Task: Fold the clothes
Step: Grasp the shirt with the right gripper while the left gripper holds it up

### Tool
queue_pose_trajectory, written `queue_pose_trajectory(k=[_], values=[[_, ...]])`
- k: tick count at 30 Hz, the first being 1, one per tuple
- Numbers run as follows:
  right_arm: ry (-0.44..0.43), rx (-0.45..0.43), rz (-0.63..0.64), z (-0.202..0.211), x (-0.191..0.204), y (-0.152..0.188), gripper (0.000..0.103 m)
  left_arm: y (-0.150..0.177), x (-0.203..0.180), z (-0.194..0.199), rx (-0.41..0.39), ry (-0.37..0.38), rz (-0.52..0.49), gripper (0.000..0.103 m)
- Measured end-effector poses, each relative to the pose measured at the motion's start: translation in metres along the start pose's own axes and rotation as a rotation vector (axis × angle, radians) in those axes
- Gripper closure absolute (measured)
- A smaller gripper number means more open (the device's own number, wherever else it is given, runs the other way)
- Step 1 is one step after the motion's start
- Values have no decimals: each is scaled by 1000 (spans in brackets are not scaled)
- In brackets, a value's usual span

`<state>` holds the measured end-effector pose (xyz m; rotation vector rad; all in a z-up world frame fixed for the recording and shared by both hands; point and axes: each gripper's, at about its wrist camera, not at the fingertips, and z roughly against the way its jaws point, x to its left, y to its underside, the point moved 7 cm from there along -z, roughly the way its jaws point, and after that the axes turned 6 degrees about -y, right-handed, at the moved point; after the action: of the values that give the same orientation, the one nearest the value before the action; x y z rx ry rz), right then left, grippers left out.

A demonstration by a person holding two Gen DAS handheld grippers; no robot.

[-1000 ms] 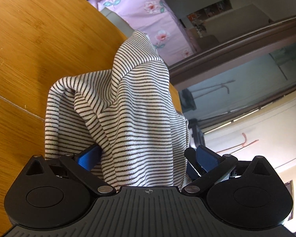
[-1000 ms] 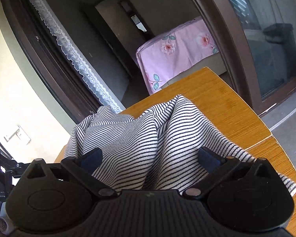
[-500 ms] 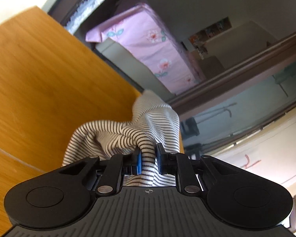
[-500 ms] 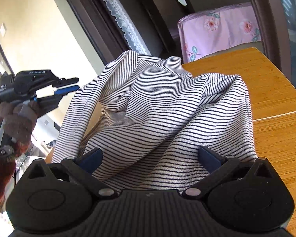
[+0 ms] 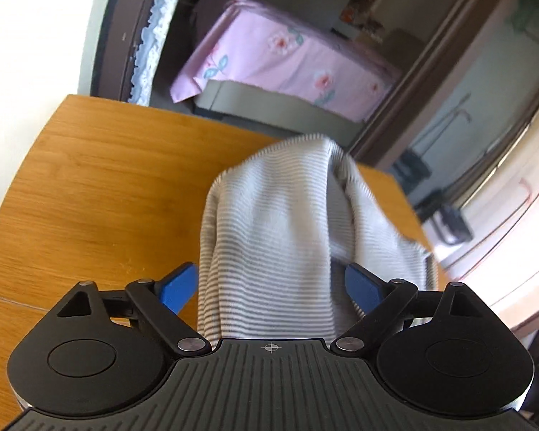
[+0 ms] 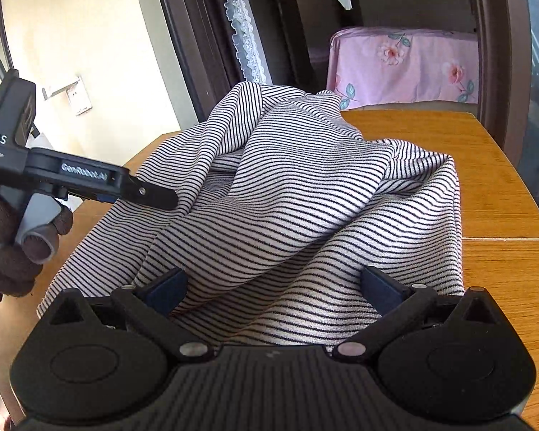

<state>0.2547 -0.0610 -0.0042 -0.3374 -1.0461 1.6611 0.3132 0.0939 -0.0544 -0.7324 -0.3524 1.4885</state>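
Note:
A white garment with thin dark stripes (image 6: pixel 305 194) lies bunched on the wooden table (image 6: pixel 499 194). My right gripper (image 6: pixel 273 287) is open, its blue pads wide apart with the cloth lying between them. My left gripper (image 5: pixel 271 285) is open too, with a blurred fold of the same garment (image 5: pixel 269 222) between its pads. The left gripper also shows in the right wrist view (image 6: pixel 140 190), at the garment's left edge, held by a gloved hand.
The table (image 5: pixel 107 186) ends at a far edge in front of a doorway. A bed with a pink flowered cover (image 5: pixel 287 61) stands beyond it. A lace curtain (image 6: pixel 240 25) hangs by the door frame. A seam crosses the tabletop (image 6: pixel 506 239).
My left gripper was shut on a fold of the garment half a second ago and has opened. The garment has dropped lower. My right gripper has stayed open over the cloth.

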Motion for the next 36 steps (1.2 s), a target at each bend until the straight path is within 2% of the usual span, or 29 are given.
queue_pose_trajectory(k=[1, 2, 3, 4, 5, 6, 11, 13, 15, 16, 17, 18, 19, 21, 24, 26, 27, 28, 29, 30, 31, 32, 35, 36], values=[[3, 6, 9, -1, 2, 1, 0, 7, -6, -9, 14, -38, -49, 14], [6, 17, 29, -2, 4, 2, 0, 17, -9, -13, 18, -77, -93, 23], [5, 39, 72, -4, 9, 4, 0, 19, -12, -13, -10, -122, -137, 46], [4, 65, 122, -6, 14, 7, 0, 16, -11, -10, -40, -150, -165, 63], [0, 93, 187, -7, 22, 13, 0, 12, -8, -7, -66, -171, -187, 90], [-8, 109, 233, -6, 29, 17, 0, 8, -5, -3, -92, -192, -209, 91], [-65, 127, 283, -2, 31, 23, 0, -42, 66, 26, -213, -408, -120, 91], [-52, 120, 280, -4, 28, 21, 0, -57, 96, 33, -224, -472, -71, 91], [-8, 107, 256, -4, 26, 16, 0, -60, 111, 35, -203, -470, -40, 88], [-1, 99, 264, -2, 30, 14, 6, -58, 116, 36, -194, -456, -30, 86], [-11, 90, 292, 0, 38, 11, 12, -56, 118, 37, -185, -433, -22, 77], [-32, 79, 323, 4, 48, 9, 14, -52, 119, 39, -183, -411, -11, 75], [-66, 71, 336, 6, 59, 5, 16, -49, 119, 41, -180, -383, 1, 68], [-154, 79, 305, 7, 78, -2, 18, -44, 117, 45, -178, -325, 26, 42], [-202, 121, 186, -16, 93, -3, 18, -39, 108, 52, -196, -271, 38, 27], [-191, 152, 104, -39, 89, -2, 17, -39, 100, 53, -210, -251, 43, 22], [-162, 155, 103, -48, 87, -1, 17, -39, 96, 54, -217, -240, 42, 20], [-128, 145, 148, -51, 88, 1, 28, -39, 91, 54, -226, -229, 40, 18], [-94, 136, 193, -55, 88, 3, 51, -36, 85, 55, -235, -212, 37, 13], [-72, 131, 233, -57, 87, 3, 64, -34, 79, 55, -243, -191, 32, 10], [-73, 136, 252, -56, 81, -2, 81, -33, 73, 53, -247, -168, 26, 9], [-39, 126, 266, -52, 70, -13, 88, -32, 67, 52, -250, -149, 20, 9], [205, 13, 396, -32, 24, -62, 88, -29, 48, 51, -281, -75, -3, 8], [314, -39, 434, -24, 6, -85, 88, -28, 41, 51, -295, -50, -10, 7]])
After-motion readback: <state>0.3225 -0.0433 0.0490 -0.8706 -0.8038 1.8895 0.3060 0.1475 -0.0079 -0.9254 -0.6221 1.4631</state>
